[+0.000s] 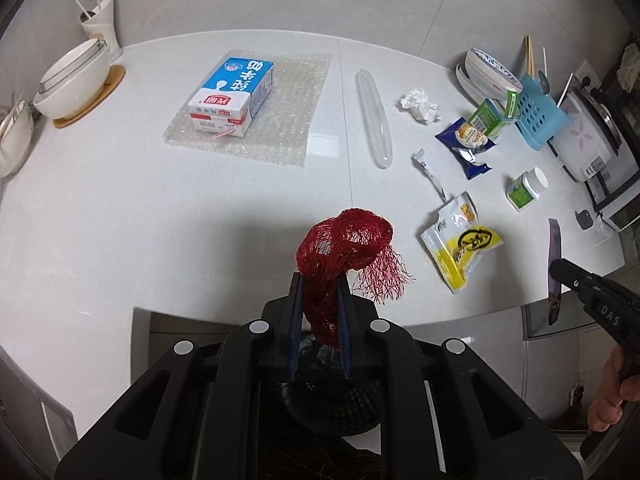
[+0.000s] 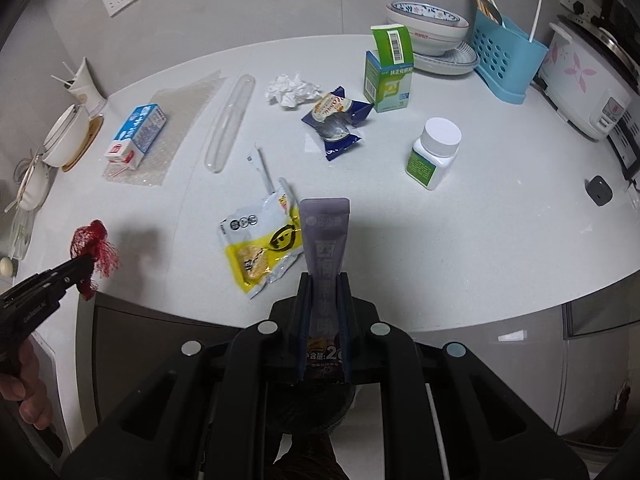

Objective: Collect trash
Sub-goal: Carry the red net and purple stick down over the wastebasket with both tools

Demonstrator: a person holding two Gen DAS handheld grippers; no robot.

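Observation:
My left gripper [image 1: 319, 280] is shut on a red mesh net [image 1: 344, 240], held above the white table's front edge [image 1: 200, 240]. My right gripper [image 2: 324, 278] is shut on a grey-purple sachet [image 2: 325, 232]. The right wrist view shows the net [image 2: 90, 240] at far left. Lying on the table are a yellow snack wrapper [image 2: 260, 248], a blue wrapper [image 2: 336, 120], crumpled tissue [image 2: 292, 88], a thin white sachet [image 2: 262, 168], a clear plastic tube [image 2: 230, 120] and a milk carton [image 1: 232, 96] on bubble wrap [image 1: 280, 120].
A green box [image 2: 388, 80] and a pill bottle [image 2: 434, 156] stand mid-right. Bowls [image 2: 428, 24], a blue utensil caddy [image 2: 504, 60] and a rice cooker [image 2: 584, 80] line the back right. Bowls on a coaster [image 1: 76, 84] sit far left. A dark round container [image 1: 336, 412] lies below the table edge.

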